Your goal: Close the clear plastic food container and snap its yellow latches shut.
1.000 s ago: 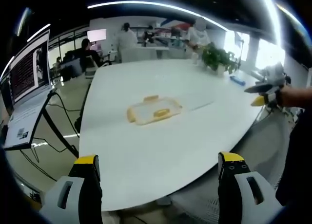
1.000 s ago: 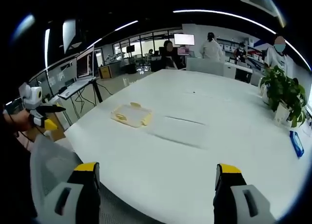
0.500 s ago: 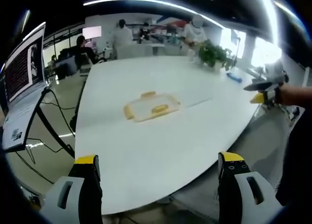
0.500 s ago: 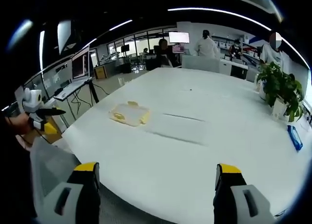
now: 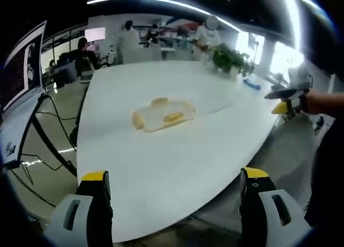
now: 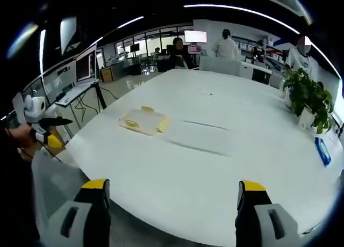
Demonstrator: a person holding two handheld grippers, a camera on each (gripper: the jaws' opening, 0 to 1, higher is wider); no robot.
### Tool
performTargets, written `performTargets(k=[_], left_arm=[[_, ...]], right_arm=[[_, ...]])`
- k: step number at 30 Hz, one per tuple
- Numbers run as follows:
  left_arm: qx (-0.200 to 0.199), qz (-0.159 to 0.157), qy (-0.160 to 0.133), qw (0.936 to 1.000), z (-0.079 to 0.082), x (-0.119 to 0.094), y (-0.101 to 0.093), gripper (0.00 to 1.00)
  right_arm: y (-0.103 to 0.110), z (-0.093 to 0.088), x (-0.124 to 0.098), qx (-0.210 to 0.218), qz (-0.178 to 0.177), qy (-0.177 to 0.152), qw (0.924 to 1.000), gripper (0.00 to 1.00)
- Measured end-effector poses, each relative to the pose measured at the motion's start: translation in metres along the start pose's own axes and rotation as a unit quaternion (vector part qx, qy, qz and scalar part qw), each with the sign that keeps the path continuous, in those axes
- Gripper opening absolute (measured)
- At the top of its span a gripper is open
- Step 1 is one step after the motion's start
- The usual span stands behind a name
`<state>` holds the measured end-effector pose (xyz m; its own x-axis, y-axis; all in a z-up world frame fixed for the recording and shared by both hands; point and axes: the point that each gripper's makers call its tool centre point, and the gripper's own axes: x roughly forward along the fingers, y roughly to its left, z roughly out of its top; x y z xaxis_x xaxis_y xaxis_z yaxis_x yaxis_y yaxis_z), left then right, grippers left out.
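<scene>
A clear plastic food container (image 5: 161, 114) with yellow latches lies flat on the big white table (image 5: 177, 150), well ahead of both grippers; the right gripper view has the container (image 6: 142, 121) left of centre. My left gripper (image 5: 174, 204) stands open at the table's near edge, nothing between its jaws. My right gripper (image 6: 169, 209) is open too, off the table's edge. The right gripper (image 5: 287, 99) also comes in from the right of the left gripper view, held in a hand. The left gripper (image 6: 40, 126) appears at the left of the right gripper view.
A potted plant (image 6: 309, 99) and a blue object (image 6: 322, 150) sit at the table's far right. A laptop on a stand (image 5: 19, 96) is at the left. A grey chair back (image 6: 56, 185) is near the table edge. Several people stand at desks behind.
Both views have shifted slightly as the hands moved; the container looks a little nearer in the left gripper view. Both grippers stay open and the container has not moved.
</scene>
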<state>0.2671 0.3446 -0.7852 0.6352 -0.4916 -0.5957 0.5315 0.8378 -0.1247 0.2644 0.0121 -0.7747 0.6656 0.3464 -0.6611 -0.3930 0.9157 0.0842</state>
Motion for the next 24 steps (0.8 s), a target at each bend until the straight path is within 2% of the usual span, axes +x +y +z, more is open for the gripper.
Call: performTargets(k=[1, 5, 11, 16, 24], left_arm=[[0.000, -0.001, -0.001, 1.0000, 0.000, 0.000, 0.002, 0.99], [-0.002, -0.004, -0.014, 0.9999, 0.004, 0.002, 0.008, 0.99], [-0.009, -0.007, -0.019, 0.9998, 0.005, 0.008, 0.012, 0.99], [-0.012, -0.015, -0.020, 0.9996, 0.006, 0.014, 0.014, 0.99], [-0.023, -0.011, -0.025, 0.9994, 0.013, 0.017, 0.020, 0.99]], right_arm=[[0.002, 0.001, 0.001, 0.010, 0.001, 0.000, 1.0000, 1.00], [0.013, 0.006, 0.007, -0.005, 0.004, 0.010, 0.9999, 1.00], [0.020, 0.022, 0.015, -0.005, 0.009, 0.005, 0.9999, 1.00], [0.026, 0.034, 0.025, -0.015, 0.018, 0.012, 0.9996, 1.00], [0.034, 0.045, 0.038, -0.036, 0.037, 0.019, 0.9985, 1.00]])
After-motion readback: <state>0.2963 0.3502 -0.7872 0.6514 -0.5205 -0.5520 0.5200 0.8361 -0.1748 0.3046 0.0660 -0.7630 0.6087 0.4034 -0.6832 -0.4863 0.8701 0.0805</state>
